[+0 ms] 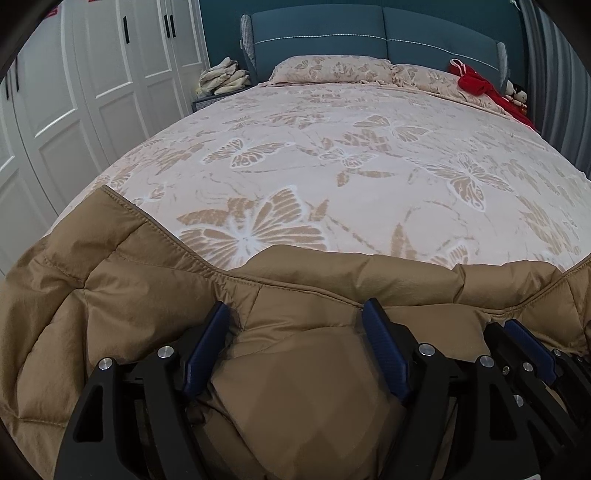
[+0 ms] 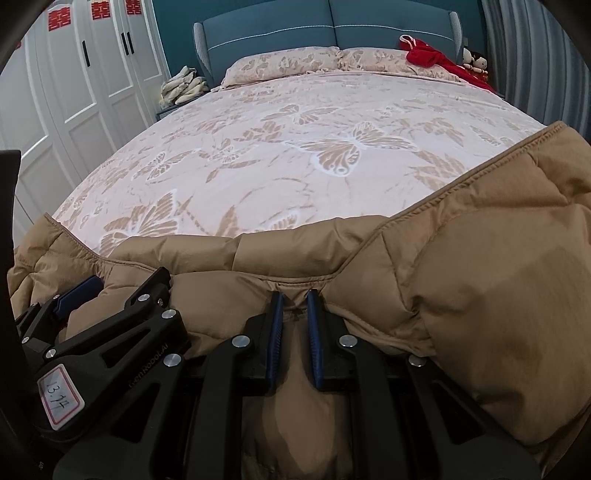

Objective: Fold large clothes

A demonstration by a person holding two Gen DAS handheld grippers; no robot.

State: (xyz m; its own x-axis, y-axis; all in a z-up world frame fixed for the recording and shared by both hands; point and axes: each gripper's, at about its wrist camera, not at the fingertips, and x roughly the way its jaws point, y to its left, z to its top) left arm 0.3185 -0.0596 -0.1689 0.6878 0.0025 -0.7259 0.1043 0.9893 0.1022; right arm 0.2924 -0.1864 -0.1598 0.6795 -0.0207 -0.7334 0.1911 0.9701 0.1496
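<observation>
The left gripper (image 1: pixel 295 321) stands with its two blue-padded fingers (image 1: pixel 207 347) spread wide, a puffed bulge of the tan quilted jacket (image 1: pixel 303 387) swelling up between them; whether the pads press on the fabric cannot be told. The right gripper (image 2: pixel 295 306) has its two fingers (image 2: pixel 275 332) drawn nearly together, pinching a narrow fold of the jacket (image 2: pixel 480 295) at a seam. Each gripper also shows in the other's view: the right one at the lower right of the left view (image 1: pixel 524 343), the left one at the lower left of the right view (image 2: pixel 110 284), where it bears one white label with a red border (image 2: pixel 61 397). The two grippers sit just beside each other on the one jacket, which lies heaped along the near edge of the bed, its hemmed edges rising at both sides. Beyond it stretches one pale bedspread (image 1: pixel 332 155) printed with tan butterflies, then two matching pillows (image 1: pixel 332 68) against a two-panel teal headboard (image 1: pixel 369 33). One red garment (image 1: pixel 474 79) lies on the right pillow, with a small doll (image 1: pixel 517 92) beside it. A stack of cream cloth (image 1: pixel 221 77) sits left of the headboard, and white wardrobe doors (image 1: pixel 92 74) line the left wall, three of them bearing red paper cutouts (image 2: pixel 99 9).
</observation>
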